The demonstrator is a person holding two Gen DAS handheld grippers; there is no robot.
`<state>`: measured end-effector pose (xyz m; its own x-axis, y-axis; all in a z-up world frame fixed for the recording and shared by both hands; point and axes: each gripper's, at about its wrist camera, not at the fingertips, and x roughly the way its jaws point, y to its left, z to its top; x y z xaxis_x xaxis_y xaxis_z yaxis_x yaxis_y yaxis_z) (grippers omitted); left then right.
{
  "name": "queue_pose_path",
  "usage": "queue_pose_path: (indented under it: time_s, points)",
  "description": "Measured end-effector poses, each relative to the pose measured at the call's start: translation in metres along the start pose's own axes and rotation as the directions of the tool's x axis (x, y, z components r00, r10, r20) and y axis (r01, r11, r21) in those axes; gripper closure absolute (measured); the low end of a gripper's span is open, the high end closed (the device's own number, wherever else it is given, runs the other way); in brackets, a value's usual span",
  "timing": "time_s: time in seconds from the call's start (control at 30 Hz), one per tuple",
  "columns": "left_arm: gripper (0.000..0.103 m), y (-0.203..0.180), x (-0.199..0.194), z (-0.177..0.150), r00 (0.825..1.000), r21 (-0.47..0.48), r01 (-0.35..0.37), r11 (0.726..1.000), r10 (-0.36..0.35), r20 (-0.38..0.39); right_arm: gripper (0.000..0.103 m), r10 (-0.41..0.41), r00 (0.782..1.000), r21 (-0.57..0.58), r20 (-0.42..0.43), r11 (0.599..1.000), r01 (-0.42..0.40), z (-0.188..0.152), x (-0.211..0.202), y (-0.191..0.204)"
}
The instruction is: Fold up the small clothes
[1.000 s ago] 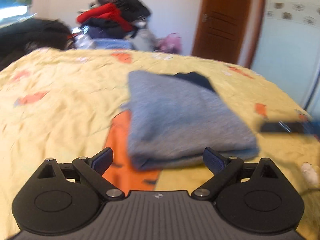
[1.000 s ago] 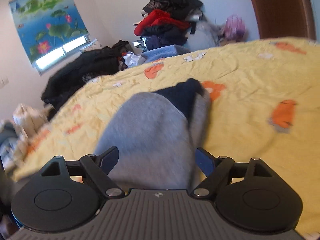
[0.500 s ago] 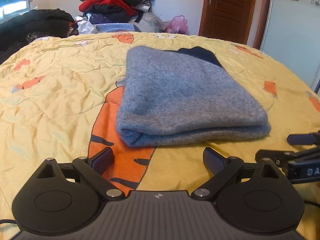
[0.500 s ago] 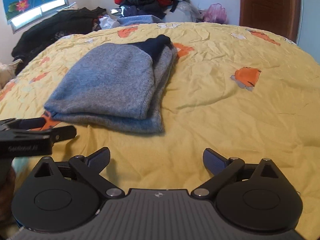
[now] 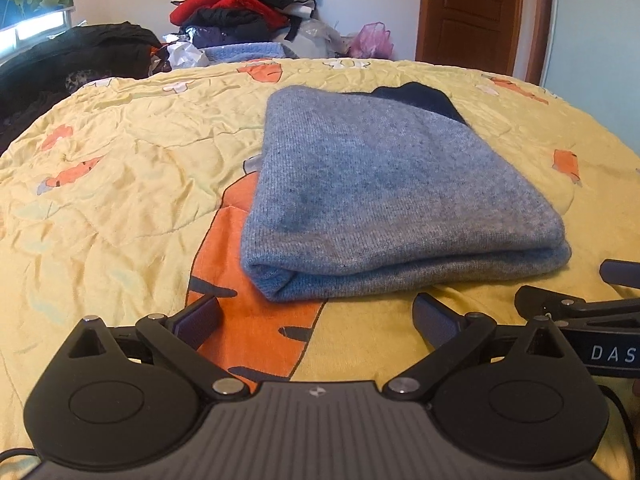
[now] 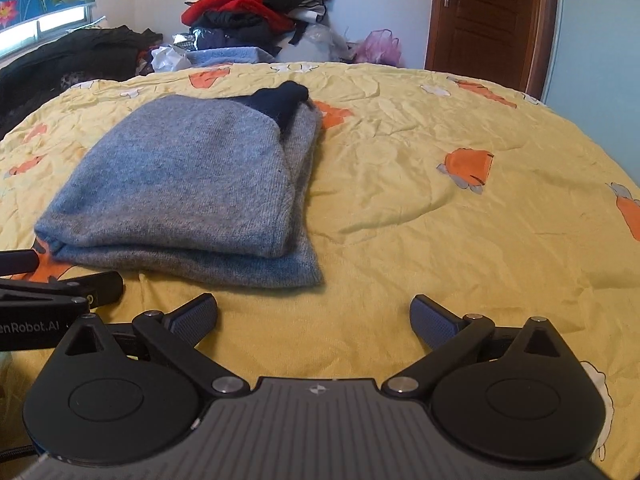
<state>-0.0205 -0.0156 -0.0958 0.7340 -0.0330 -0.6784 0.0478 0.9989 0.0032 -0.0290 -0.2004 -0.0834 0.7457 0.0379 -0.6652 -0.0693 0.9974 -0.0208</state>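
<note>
A grey knit garment (image 5: 384, 196) lies folded into a thick rectangle on the yellow bedspread (image 5: 120, 184), with a dark navy part (image 5: 420, 98) showing at its far end. It also shows in the right wrist view (image 6: 188, 192). My left gripper (image 5: 316, 316) is open and empty, just short of the garment's near fold. My right gripper (image 6: 314, 316) is open and empty, near the garment's right corner. Each gripper shows at the edge of the other's view, the right one (image 5: 580, 312) and the left one (image 6: 60, 292).
A heap of red, black and blue clothes (image 5: 244, 12) stands beyond the bed's far edge, with dark clothing (image 5: 72, 56) at the far left. A brown door (image 5: 472, 12) is at the back right. The bedspread has orange carrot prints (image 5: 256, 320).
Both grippers have drawn back from the garment and steadied; the garment now lies folded and released, farther from the fingers than a second ago.
</note>
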Motion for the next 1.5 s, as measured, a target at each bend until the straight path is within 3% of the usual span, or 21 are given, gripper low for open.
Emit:
queue_pose_path:
  time_s: [0.4,1.5]
  points:
    - [0.0,-0.0017,-0.0025,-0.0015,0.999,-0.028,-0.033,0.999,0.033,-0.011,0.0,-0.001,1.0,0.006,0.0,1.0,0.001,0.0007,0.0019,-0.0003]
    - [0.0,-0.0004,-0.0042,-0.0042,1.0,-0.015,-0.017,1.0,0.017,0.005,0.0,-0.005,1.0,0.009,0.002,1.0,0.005,0.0008,0.0017,-0.0022]
